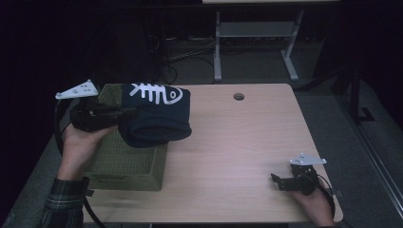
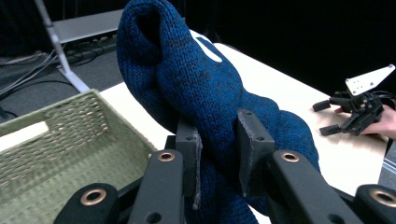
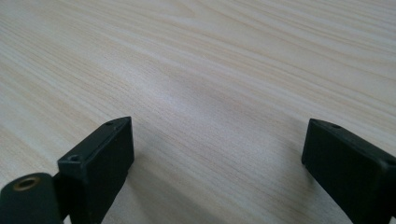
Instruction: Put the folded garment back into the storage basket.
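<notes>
The left gripper (image 1: 124,113) was clamped on a dark blue knitted garment (image 1: 156,116), rolled or folded into a thick bundle, and held it up off the table (image 1: 237,142). In the left gripper view the two black pads pressed into the wool from both sides, a fold of the blue knit (image 2: 205,88) squeezed between them and the rest of the bundle rising beyond the jaws. A white fish-skeleton design (image 1: 157,92) lay across the top of the garment, at its far edge as seen from the high view. The bundle hung over the far right corner of a green woven basket (image 1: 126,164), which stood on the left part of the light wooden table; part of the garment reached past the basket's right rim, above the bare tabletop. From the pictures I could not tell whether its underside touched the basket's rim. The person's left hand (image 1: 78,142) gripped the tool from below, a plaid sleeve (image 1: 62,204) at the wrist. Well apart, near the table's front right corner, the right gripper (image 1: 278,182) rested low by the wood in the person's right hand (image 1: 313,202). Its jaws stood wide apart with nothing between them, just pale wood grain (image 3: 210,93) beneath. A small round hole (image 1: 238,96) sat in the tabletop near its far edge.
</notes>
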Demonstrator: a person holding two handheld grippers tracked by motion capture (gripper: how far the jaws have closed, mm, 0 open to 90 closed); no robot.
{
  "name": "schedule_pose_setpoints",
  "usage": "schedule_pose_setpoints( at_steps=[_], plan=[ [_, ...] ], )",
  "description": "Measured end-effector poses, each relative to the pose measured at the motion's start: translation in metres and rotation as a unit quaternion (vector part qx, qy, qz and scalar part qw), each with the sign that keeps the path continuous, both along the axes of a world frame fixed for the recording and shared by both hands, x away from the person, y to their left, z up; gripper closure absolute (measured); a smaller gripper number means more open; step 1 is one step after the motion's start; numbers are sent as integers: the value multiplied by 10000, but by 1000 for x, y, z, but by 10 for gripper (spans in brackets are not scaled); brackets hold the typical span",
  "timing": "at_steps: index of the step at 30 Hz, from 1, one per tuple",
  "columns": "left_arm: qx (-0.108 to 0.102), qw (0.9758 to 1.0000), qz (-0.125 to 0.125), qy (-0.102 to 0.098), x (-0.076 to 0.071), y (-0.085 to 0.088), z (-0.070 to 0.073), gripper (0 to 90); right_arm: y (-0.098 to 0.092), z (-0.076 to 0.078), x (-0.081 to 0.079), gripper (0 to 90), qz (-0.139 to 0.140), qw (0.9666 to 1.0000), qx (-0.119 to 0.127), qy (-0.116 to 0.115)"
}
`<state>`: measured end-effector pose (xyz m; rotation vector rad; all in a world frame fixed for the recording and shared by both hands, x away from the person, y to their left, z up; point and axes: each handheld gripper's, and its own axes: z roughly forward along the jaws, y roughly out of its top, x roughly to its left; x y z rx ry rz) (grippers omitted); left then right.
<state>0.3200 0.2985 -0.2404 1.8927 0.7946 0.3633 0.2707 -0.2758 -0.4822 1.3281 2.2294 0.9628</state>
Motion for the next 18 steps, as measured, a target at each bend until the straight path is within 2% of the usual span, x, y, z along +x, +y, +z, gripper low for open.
schedule_pose_setpoints(
  at_steps=[11, 18],
  plan=[
    [-32, 9996, 281, -82, -10, 32, 9, 730, 0, 0, 0, 87, -34, 10000, 7, 16],
    [-73, 9987, 502, -76, -14, 52, 7, 730, 0, 0, 0, 88, -43, 10000, 5, 14]
  ],
)
